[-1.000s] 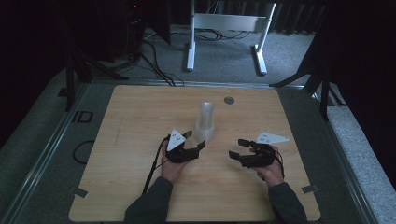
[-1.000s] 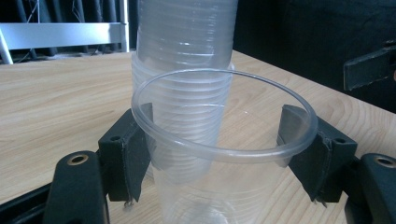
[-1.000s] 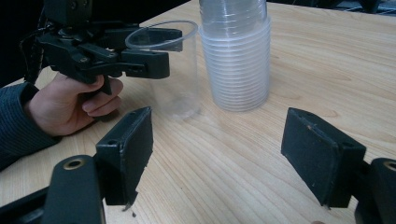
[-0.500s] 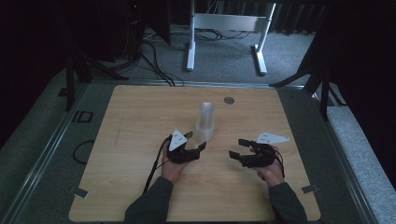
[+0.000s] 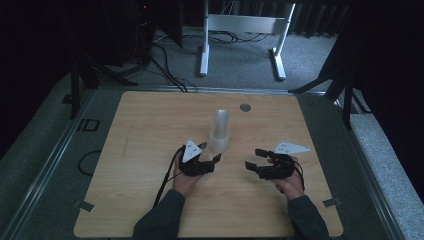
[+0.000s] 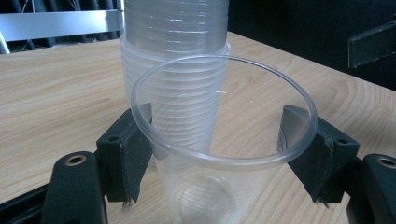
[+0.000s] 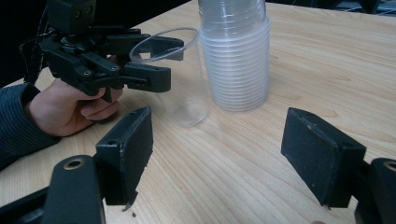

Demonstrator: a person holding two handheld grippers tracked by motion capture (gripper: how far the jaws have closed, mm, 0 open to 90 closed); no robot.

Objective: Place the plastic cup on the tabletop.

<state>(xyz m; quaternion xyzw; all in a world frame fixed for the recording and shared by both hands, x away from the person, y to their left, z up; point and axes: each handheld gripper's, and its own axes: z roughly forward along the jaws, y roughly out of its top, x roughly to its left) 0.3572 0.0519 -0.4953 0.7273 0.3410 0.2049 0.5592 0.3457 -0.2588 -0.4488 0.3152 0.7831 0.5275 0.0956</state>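
A tall stack of clear plastic cups (image 5: 220, 131) stands upright near the middle of the wooden table (image 5: 150, 130). My left gripper (image 5: 211, 151) sits just in front of the stack. Its jaws press on both sides of a single clear cup (image 6: 219, 186) just below the rim. That cup (image 7: 182, 93) is upright beside the stack (image 7: 236, 65), and its base looks to rest on the table. My right gripper (image 5: 253, 158) is to the right of the stack, open with nothing between its pads (image 7: 322, 158). It points toward the left gripper (image 7: 156, 58).
A small round metal disc (image 5: 244, 107) lies near the table's far edge. Beyond the table stands a white metal frame (image 5: 240, 30), with cables on the floor (image 5: 165, 65). Dark carpet surrounds the table.
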